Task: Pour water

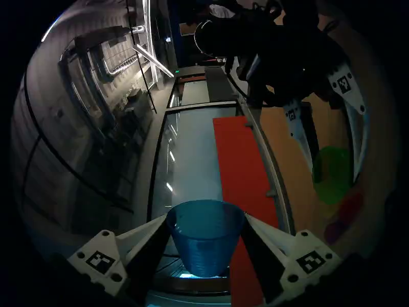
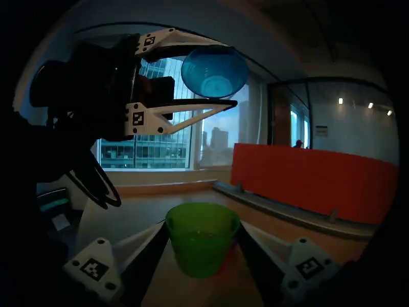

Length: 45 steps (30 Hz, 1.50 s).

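left tool: clenched on the blue cup, one finger pressed against each side of the cup wall. in the left gripper view this cup sits at 6 o'clock, rim toward 12 o'clock.

right tool: clenched on the green cup, fingers touching both sides. in the right gripper view this cup stands upright at 6 o'clock, above the wood-coloured surface.

relative position: in the right gripper view the blue cup hangs at 12 o'clock, above the green cup and apart from it, tipped onto its side with one round end toward the camera. in the left gripper view the green cup lies at 3 o'clock.

contents: whether either cup holds water cannot be told.

surroundings: a red partition runs along the surface at 3 o'clock; a window stands behind at 10 o'clock.
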Each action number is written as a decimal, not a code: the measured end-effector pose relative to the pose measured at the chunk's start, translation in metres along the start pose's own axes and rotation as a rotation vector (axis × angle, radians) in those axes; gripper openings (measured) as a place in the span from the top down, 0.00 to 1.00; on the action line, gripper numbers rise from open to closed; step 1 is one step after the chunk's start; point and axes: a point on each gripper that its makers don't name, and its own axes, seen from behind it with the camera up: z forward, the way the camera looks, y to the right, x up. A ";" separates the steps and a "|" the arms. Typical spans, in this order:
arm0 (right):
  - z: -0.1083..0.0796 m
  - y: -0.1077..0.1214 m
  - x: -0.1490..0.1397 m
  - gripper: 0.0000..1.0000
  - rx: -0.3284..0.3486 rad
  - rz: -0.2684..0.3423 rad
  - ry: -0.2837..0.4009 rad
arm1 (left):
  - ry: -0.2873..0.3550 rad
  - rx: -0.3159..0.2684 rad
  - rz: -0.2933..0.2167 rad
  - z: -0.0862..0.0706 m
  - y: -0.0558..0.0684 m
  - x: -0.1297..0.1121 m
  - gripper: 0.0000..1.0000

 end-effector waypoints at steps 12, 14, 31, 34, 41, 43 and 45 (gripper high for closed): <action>0.000 0.000 0.001 0.09 -0.003 -0.002 0.005 | -0.026 -0.004 -0.143 0.003 0.002 -0.012 0.13; 0.000 0.001 0.001 0.09 -0.006 -0.002 0.005 | -0.028 -0.004 -0.196 0.003 0.003 -0.014 0.13; -0.005 0.007 0.005 0.09 -0.021 0.004 0.016 | -0.026 0.013 -0.608 0.004 0.015 -0.026 0.13; -0.005 0.007 0.005 0.09 -0.022 0.006 0.017 | -0.030 0.019 -0.695 0.003 0.017 -0.029 0.13; -0.005 0.007 0.008 0.09 -0.024 0.004 0.017 | -0.053 0.025 -0.909 0.003 0.020 -0.041 0.13; -0.005 0.007 0.008 0.09 -0.025 0.004 0.018 | -0.059 0.029 -0.983 0.004 0.019 -0.046 0.13; -0.005 0.007 0.009 0.09 -0.027 0.004 0.018 | -0.062 0.032 -1.059 0.004 0.017 -0.051 0.13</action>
